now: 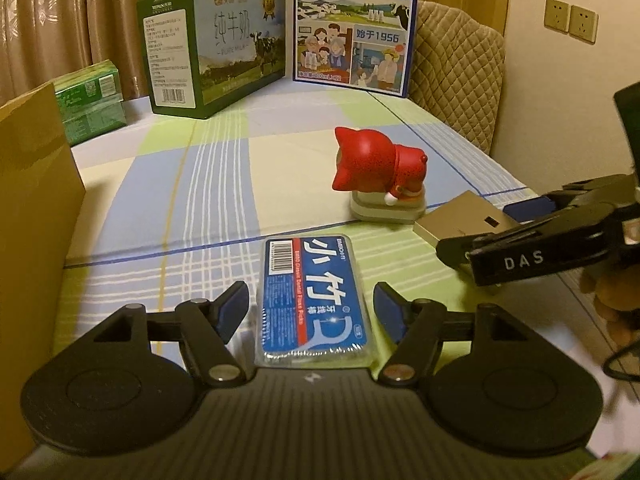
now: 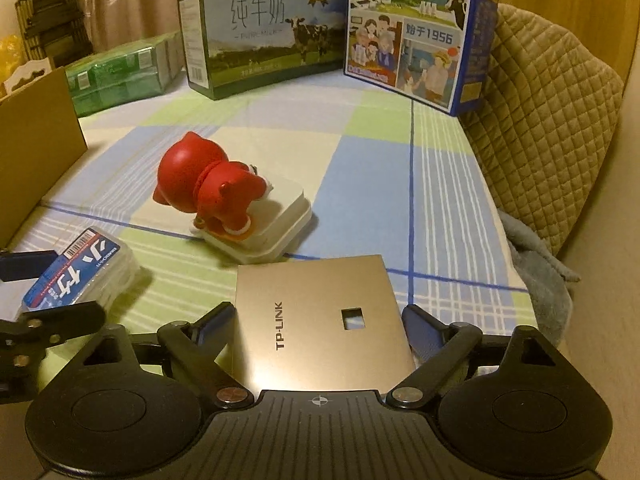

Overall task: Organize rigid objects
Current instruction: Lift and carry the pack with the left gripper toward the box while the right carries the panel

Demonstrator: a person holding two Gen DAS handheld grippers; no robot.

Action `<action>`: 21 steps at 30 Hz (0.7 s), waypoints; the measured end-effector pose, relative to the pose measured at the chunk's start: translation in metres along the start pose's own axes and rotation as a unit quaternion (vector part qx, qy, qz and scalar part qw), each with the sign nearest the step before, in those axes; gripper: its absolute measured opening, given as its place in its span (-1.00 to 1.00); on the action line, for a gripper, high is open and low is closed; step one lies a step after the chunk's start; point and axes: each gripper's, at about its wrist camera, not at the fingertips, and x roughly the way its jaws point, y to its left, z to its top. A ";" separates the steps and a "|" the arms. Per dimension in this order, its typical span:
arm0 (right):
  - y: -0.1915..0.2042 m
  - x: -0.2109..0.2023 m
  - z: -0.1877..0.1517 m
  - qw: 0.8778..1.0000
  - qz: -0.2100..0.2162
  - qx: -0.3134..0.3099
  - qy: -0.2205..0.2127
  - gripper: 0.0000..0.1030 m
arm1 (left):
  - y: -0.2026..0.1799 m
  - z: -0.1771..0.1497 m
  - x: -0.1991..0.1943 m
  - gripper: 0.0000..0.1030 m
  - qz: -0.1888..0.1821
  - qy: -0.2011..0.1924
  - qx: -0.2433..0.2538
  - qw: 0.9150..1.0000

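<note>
Bed, checked sheet: left gripper (image 1: pixel 310 304) straddles floss box (image 1: pixel 314 300), jaws open and clear of its sides, squared for pickup; right gripper (image 2: pixel 320 326) brackets gold panel (image 2: pixel 320 320) near the right edge, jaws wide, contact unclear; red figurine (image 1: pixel 376 168) waits mid-bed.

Glossy red figurine (image 2: pixel 208 188); brushed metallic panel (image 2: pixel 320 320); floss box (image 1: pixel 314 300) probably clear plastic.

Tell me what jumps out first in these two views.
The red cat figurine on its pale base, mid-table on the checked cloth. Nearer, a blue floss box lies between the left gripper's open jaws, and a gold TP-LINK panel between the right gripper's.
</note>
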 end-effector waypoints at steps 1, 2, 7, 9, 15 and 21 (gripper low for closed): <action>0.002 -0.001 -0.001 1.000 -0.001 0.003 0.004 0.68 | -0.001 0.000 0.002 0.22 0.001 0.003 0.004 1.000; 0.004 -0.004 -0.002 1.000 -0.002 0.007 0.009 0.68 | -0.001 -0.001 0.002 0.08 0.001 0.007 0.007 1.000; 0.018 -0.023 -0.009 0.998 0.002 0.050 0.035 0.67 | 0.002 -0.012 -0.014 0.02 0.001 0.023 0.011 1.000; 0.027 -0.033 -0.016 0.997 -0.004 0.060 0.046 0.67 | 0.005 -0.021 -0.027 0.02 0.002 0.030 0.010 1.000; 0.059 -0.062 -0.044 0.996 -0.024 0.068 0.056 0.68 | 0.007 -0.044 -0.059 0.02 0.000 0.038 0.010 0.999; 0.075 -0.068 -0.059 0.998 -0.037 0.041 0.042 0.74 | 0.011 -0.054 -0.070 0.03 -0.008 0.032 0.006 0.999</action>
